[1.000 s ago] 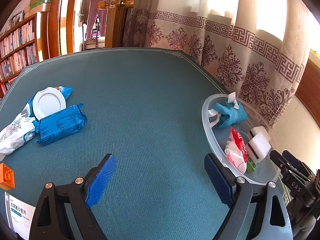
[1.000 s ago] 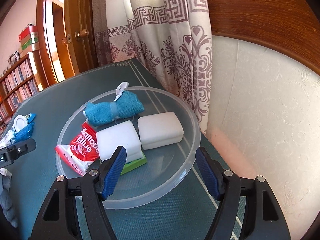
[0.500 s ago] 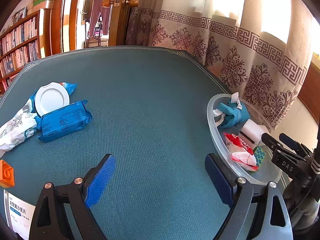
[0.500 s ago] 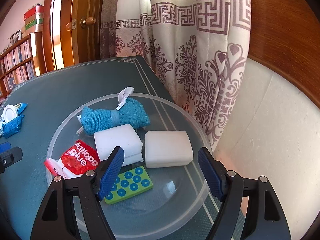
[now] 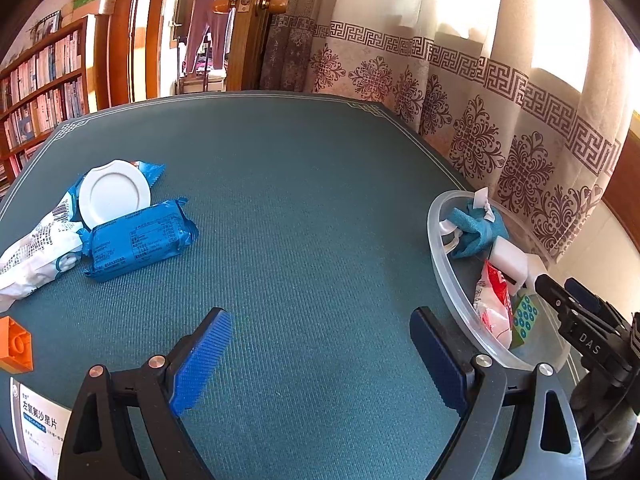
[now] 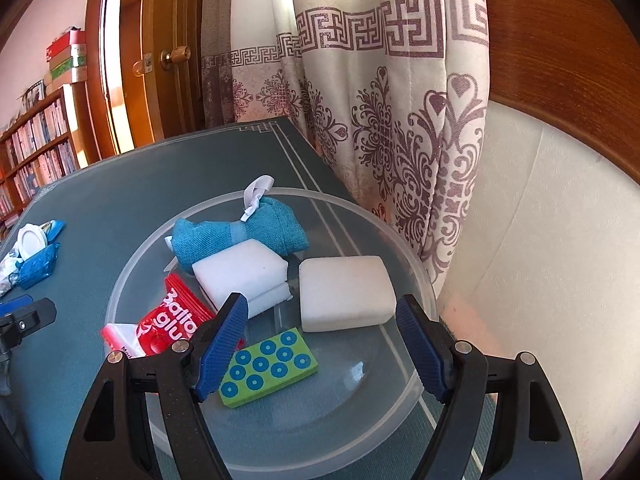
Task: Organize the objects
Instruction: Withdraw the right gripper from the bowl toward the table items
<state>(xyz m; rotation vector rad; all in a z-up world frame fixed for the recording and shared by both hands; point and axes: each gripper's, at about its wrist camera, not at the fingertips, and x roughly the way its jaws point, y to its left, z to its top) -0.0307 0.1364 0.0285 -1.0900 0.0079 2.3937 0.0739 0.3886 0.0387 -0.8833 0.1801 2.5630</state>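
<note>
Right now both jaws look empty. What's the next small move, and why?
Probably swing the left gripper toward the blue packet. Its jaws stand open over bare mat, and that packet lies loose outside the clear bowl, where the towel and sponges already sit. The right gripper, open and empty, hovers over the bowl.

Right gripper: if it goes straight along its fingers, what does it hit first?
Probably the single white foam block in the clear plastic bowl; it sits just ahead between the open right gripper fingers. Depth is uncertain.
</note>
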